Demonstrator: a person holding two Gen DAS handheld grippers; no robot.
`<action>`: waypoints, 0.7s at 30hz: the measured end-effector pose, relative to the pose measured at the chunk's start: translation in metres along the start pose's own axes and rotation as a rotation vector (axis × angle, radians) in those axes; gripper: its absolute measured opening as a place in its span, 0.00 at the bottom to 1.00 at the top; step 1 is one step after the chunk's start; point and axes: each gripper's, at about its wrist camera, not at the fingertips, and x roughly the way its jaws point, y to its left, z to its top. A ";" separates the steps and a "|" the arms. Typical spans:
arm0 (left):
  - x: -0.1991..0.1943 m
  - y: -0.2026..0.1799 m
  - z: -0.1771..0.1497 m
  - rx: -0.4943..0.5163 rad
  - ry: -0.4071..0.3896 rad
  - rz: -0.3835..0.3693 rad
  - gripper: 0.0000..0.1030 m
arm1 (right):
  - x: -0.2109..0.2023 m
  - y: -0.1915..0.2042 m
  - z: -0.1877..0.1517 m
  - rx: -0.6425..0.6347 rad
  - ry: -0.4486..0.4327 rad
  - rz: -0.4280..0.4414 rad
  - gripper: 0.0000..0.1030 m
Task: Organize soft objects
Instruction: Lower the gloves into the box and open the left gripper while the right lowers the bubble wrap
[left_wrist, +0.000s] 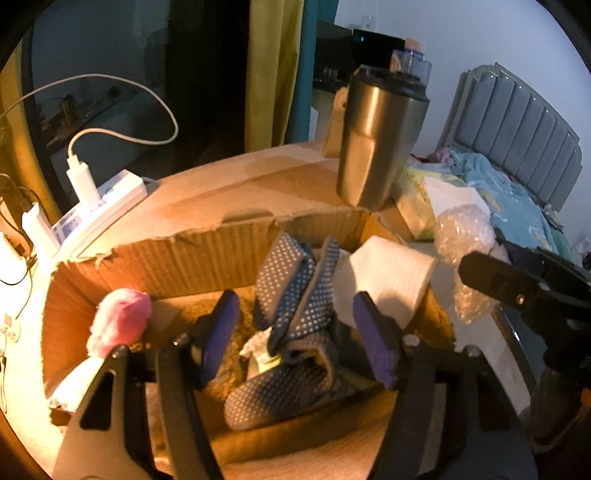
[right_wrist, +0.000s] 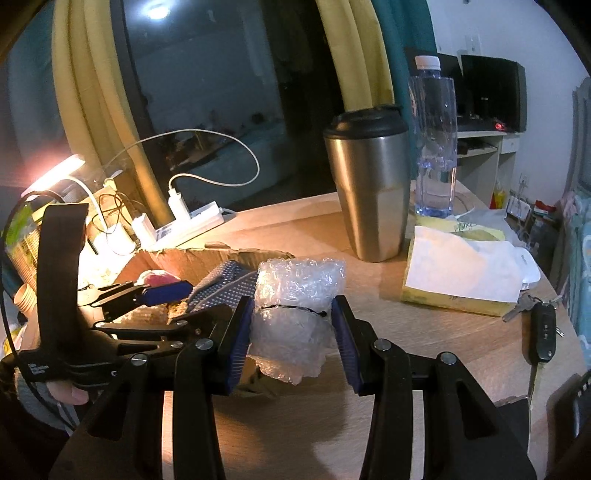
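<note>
Right hand-held gripper (right_wrist: 291, 334) pinches a roll of bubble wrap (right_wrist: 295, 314), blue pads pressed into both flanks across a dark band at its waist; the squashed film suggests a light squeeze, enough to carry something that has no stiffness of its own. It hangs just above the bench (right_wrist: 369, 240), beside the near right corner of the cardboard box (left_wrist: 207, 243), probably staged for the next drop.

Left hand-held gripper (left_wrist: 295, 339) sits over the box with its jaws spread; no pad touches anything. Between and just beyond them lies a pair of grey gloves with white grip dots (left_wrist: 291, 295), slumped on the box floor, one cuff leaning up against a folded white paper towel (left_wrist: 388, 277). From that slump, my reading is the gloves are already let go inside the box.

Further left in the box, a pink fluffy ball (left_wrist: 122, 321) rests against the side wall, with something white under it that I cannot identify. So the soft things are being gathered in one container, loosely heaped rather than stacked.

Behind the box stand hard items left out of it: a steel tumbler (right_wrist: 369, 192) upright, a water bottle (right_wrist: 434, 147) past it, a tissue pack (right_wrist: 461, 273) and car key (right_wrist: 543, 332) to the right. A power strip (right_wrist: 192, 221) with a charger plugged in lies at the back left.
</note>
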 end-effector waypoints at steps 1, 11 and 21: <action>-0.004 0.001 0.000 -0.001 -0.007 -0.002 0.64 | -0.001 0.002 0.000 -0.002 -0.001 -0.002 0.44; -0.038 0.025 -0.006 -0.041 -0.061 -0.053 0.81 | -0.005 0.037 0.005 -0.041 -0.009 -0.010 0.44; -0.065 0.062 -0.015 -0.073 -0.112 -0.050 0.81 | 0.005 0.078 0.011 -0.093 0.009 -0.020 0.44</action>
